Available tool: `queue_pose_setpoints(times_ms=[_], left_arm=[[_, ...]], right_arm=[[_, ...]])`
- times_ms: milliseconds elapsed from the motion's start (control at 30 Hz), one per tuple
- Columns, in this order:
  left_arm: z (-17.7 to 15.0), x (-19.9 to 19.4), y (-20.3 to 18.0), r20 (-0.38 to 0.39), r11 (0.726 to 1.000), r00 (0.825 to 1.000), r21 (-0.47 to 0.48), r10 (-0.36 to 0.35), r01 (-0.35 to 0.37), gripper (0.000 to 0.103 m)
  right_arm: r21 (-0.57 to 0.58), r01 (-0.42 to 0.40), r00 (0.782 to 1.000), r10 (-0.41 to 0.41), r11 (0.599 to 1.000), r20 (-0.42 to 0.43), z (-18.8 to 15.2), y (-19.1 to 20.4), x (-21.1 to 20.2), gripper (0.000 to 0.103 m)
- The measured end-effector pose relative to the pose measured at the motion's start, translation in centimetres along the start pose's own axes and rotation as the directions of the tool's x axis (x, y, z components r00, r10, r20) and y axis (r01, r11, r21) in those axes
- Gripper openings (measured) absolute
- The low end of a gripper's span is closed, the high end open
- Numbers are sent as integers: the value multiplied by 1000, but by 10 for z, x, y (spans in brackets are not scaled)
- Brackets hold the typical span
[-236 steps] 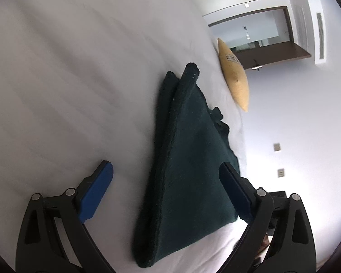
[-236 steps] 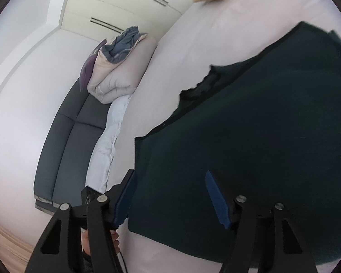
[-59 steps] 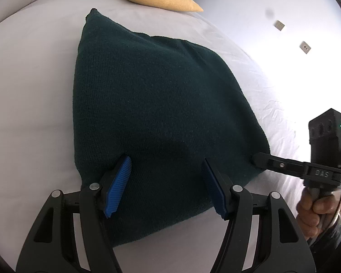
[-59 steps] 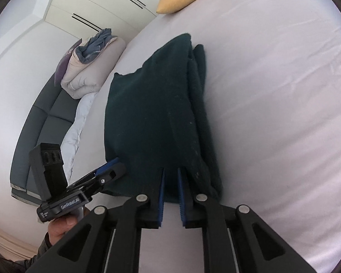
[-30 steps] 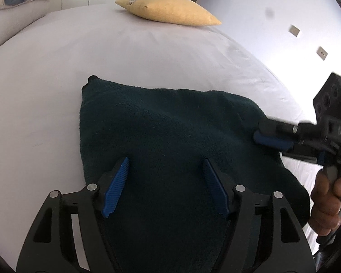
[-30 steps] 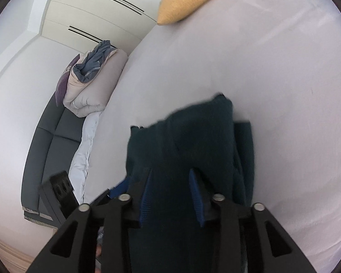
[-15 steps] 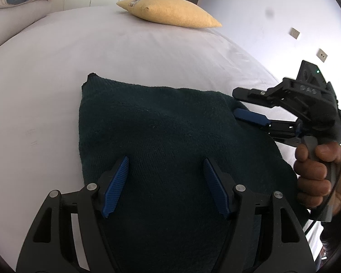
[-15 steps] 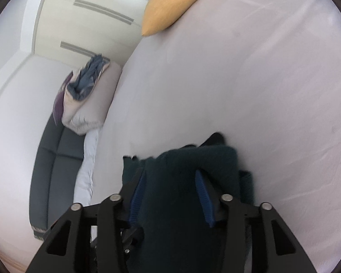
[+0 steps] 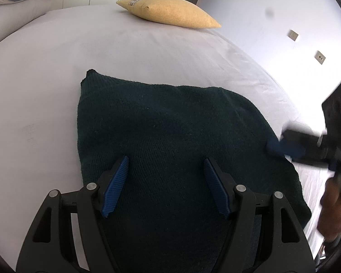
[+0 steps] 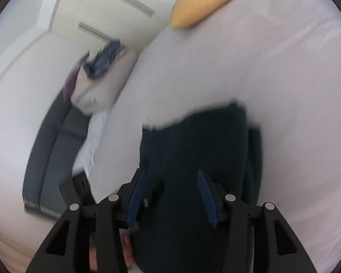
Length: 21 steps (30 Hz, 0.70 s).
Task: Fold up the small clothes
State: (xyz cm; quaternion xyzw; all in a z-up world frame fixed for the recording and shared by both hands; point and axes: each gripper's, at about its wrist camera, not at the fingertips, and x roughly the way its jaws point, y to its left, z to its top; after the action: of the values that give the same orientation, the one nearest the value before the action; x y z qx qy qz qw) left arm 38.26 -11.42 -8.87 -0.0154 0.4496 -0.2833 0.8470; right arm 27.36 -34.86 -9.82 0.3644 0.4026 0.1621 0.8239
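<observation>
A dark green knitted garment (image 9: 170, 136) lies folded flat on the white bed (image 9: 56, 68). My left gripper (image 9: 164, 187) is open and empty, its blue pads above the garment's near part. The right gripper shows blurred at the right edge of the left wrist view (image 9: 284, 147), at the garment's right edge. In the right wrist view the right gripper (image 10: 170, 195) is open and empty over the garment (image 10: 204, 147), which is blurred by motion.
A yellow pillow (image 9: 170, 11) lies at the far side of the bed and also shows in the right wrist view (image 10: 204, 0). A bundled duvet with blue clothes (image 10: 97, 72) sits on a grey sofa (image 10: 50, 154) beside the bed.
The right gripper has let go of the garment, opened, and swung back from over it to its right edge. The garment now lies folded shorter. The left gripper has stayed open above it.
</observation>
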Motion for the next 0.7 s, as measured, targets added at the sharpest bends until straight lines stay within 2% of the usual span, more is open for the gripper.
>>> queue_pose_setpoints(times_ms=[67,133,200,367,600,700], left_arm=[[-1,0,-1,-3,1000,1000,9,-1,1,67],[-3,-2,-1,2,1000,1000,19,-3,3,67],[-4,-2,0,6,1000,1000,21,-4,4,67],[-6,-1,1,16,999,1000,36,-5,4,67],[-14,-8,4,25,997,1000,82,-10,8,67],[-18,-11,4,33,995,999,99,-6,3,67]], right_arm=[[13,24,999,-23,1000,-24,-14,-12,5,46],[54,-41,999,41,998,-2,-22,-27,0,46],[59,-64,998,63,996,16,-31,-31,-10,45],[-12,-23,1000,23,1000,20,-58,-22,-28,46],[-14,-46,998,46,999,40,-96,-20,-34,46],[-25,-28,998,29,999,57,-105,-14,-36,46]])
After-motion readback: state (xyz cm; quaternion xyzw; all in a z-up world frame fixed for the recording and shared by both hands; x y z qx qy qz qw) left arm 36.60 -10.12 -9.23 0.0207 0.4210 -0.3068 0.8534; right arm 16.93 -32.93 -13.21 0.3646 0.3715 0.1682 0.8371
